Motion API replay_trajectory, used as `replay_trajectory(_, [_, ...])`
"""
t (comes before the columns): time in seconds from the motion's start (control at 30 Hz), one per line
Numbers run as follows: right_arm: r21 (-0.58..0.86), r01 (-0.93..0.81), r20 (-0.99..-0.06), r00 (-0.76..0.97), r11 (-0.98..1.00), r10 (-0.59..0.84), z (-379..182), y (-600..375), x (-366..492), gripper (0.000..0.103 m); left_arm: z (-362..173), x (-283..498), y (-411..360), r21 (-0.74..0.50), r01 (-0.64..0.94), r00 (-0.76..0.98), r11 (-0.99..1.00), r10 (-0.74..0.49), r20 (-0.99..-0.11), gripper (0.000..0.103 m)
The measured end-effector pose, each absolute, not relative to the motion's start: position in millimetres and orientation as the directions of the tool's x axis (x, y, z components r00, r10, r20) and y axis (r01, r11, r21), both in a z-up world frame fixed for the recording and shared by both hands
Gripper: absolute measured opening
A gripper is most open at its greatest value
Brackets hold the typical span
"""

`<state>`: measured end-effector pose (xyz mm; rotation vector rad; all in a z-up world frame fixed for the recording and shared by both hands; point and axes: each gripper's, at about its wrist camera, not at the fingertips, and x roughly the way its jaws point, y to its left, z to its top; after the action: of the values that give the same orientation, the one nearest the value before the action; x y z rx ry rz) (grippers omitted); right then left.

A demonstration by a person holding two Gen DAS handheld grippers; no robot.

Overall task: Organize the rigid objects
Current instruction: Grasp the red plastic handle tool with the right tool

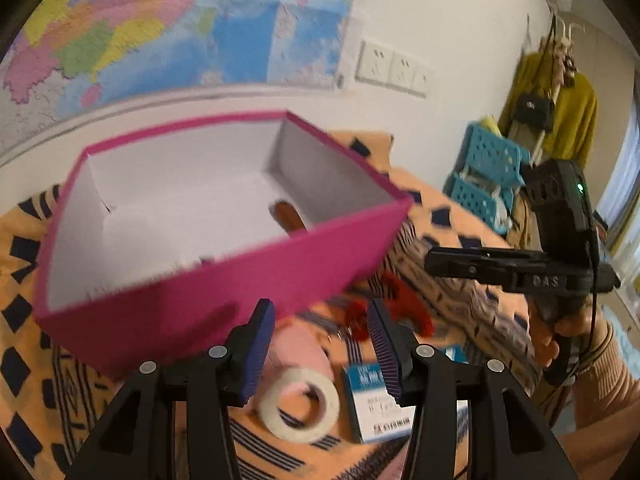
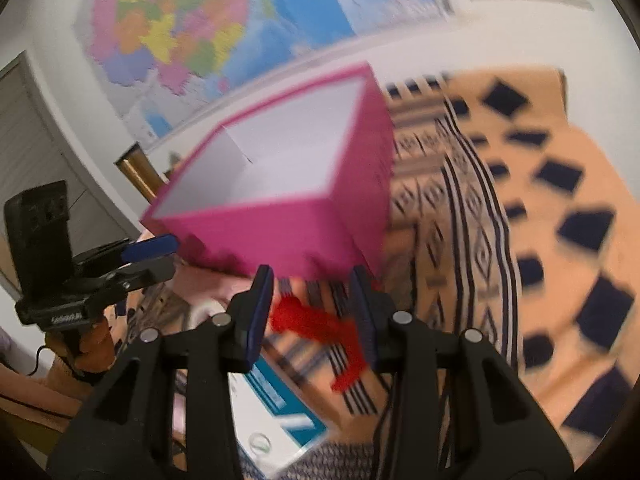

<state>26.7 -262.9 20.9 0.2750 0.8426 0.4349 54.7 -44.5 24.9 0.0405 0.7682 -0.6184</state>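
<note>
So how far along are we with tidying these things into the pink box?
Early. One brown item already lies in the pink box. Nothing is held: the left gripper and right gripper are both open. The tape roll, red clip and blue-white carton remain on the patterned cloth.

An orange cloth [image 1: 472, 216] with dark diamonds and striped bands covers the whole surface (whatever is underneath is hidden). On it sits an open pink box [image 1: 224, 280] with a white inside, and just in front of that lie a roll of clear tape [image 1: 298, 406], a small blue-and-white carton [image 1: 372, 408] and a red plastic piece [image 1: 404, 308].
</note>
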Motion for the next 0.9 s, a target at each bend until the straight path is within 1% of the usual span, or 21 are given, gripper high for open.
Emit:
replay_trajectory(0.13, [0.436,-0.194,-0.689,0.556,0.879,0.465,-2,-272,21,0.041,10,44,-52,-0.194,0.560,0.509,0.806,-0.519,-0.687,0.049])
replay_trajectory(0.33, [0.430,-0.130,-0.727,0.538,0.894,0.427,-23,-275,22,0.041,-1,43,-67,-0.204,0.578,0.466,0.790,-0.525,-0.712,0.049])
replay_trajectory(0.63, [0.430,-0.111,-0.730,0.540,0.896,0.418,-35,-271,37,0.041,-16,60,-98,-0.203,0.604,0.400,0.771,-0.513,-0.759,0.047])
replay_trajectory(0.67, [0.434,-0.107,-0.728,0.544,0.895,0.418,-35,-271,39,0.040,-17,62,-100,-0.200,0.606,0.397,0.770,-0.511,-0.763,0.047])
replay_trajectory(0.77, [0.402,-0.106,-0.743,0.543,0.909,0.392,-35,-269,43,0.031,-19,66,-106,-0.194,0.608,0.390,0.770,-0.502,-0.772,0.047])
replay_trajectory(0.87, [0.374,-0.126,-0.754,0.536,0.919,0.380,-36,-265,45,0.025,-22,69,-109,-0.201,0.607,0.380,0.769,-0.502,-0.777,0.046])
replay_trajectory(0.9, [0.365,-0.132,-0.756,0.536,0.922,0.376,-36,-263,46,0.024,-22,70,-110,-0.206,0.608,0.375,0.766,-0.507,-0.776,0.046])
